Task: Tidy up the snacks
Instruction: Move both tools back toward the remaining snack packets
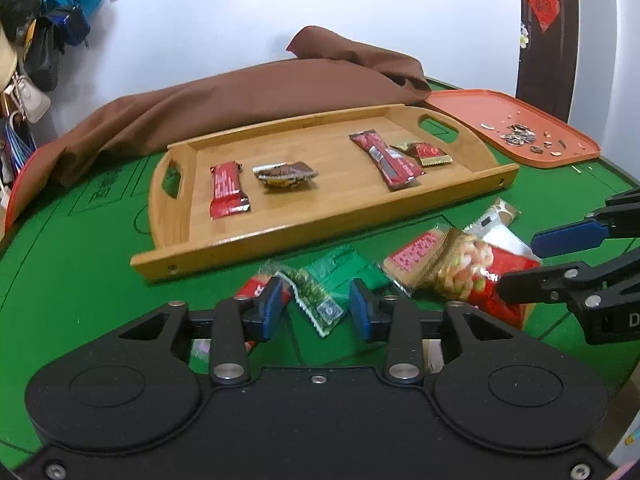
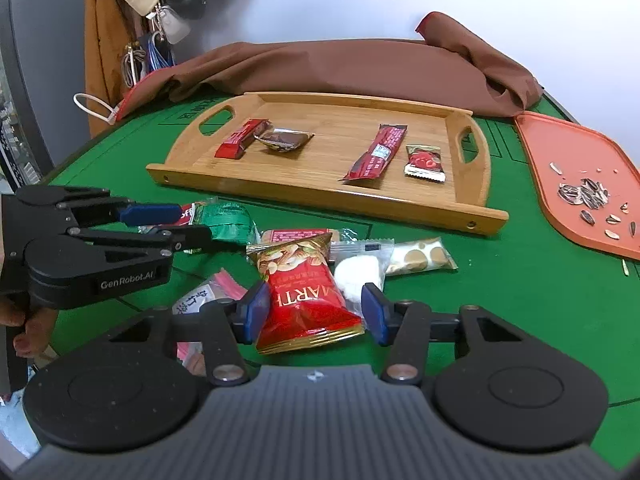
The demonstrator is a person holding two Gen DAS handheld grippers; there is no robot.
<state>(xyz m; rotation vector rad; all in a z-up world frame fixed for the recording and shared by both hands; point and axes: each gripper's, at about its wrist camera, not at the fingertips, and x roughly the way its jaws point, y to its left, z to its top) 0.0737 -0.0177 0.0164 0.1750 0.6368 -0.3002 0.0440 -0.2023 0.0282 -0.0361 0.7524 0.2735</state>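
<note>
Two hand-held grippers work a loose pile of snacks on the green bench [image 2: 500, 300], in front of the bamboo tray [image 2: 476, 216]; the tray already carries four wrapped snacks: a red bar [image 2: 240, 144], a brown-wrapped chocolate [image 2: 286, 140], a longer red bar [image 2: 378, 154] and a small red-and-gold candy [image 2: 425, 163]. The right hand-held gripper [image 2: 314, 312] stands about half open, its blue pads astride the red nut packet [image 2: 308, 300]; the left pad appears to touch the packet's edge, the right pad seems still apart, so no firm grip is judged. The left hand-held gripper [image 1: 316, 310] is narrowed around the green transparent sachet [image 1: 320, 300]; whether its pads press the wrapper cannot be told. Neighbours lie touching: a clear pack of white sweets [image 2: 360, 272] and a gold-disc pack [image 2: 420, 258]. To do the step well, each gripper should close squarely on its own packet's body rather than the crimped seam, lift straight up so neighbours are not dragged, then set it in a bare part of the tray. The orange tray [image 2: 536, 160] of sunflower seed husks [image 2: 584, 196] stands apart.
</note>
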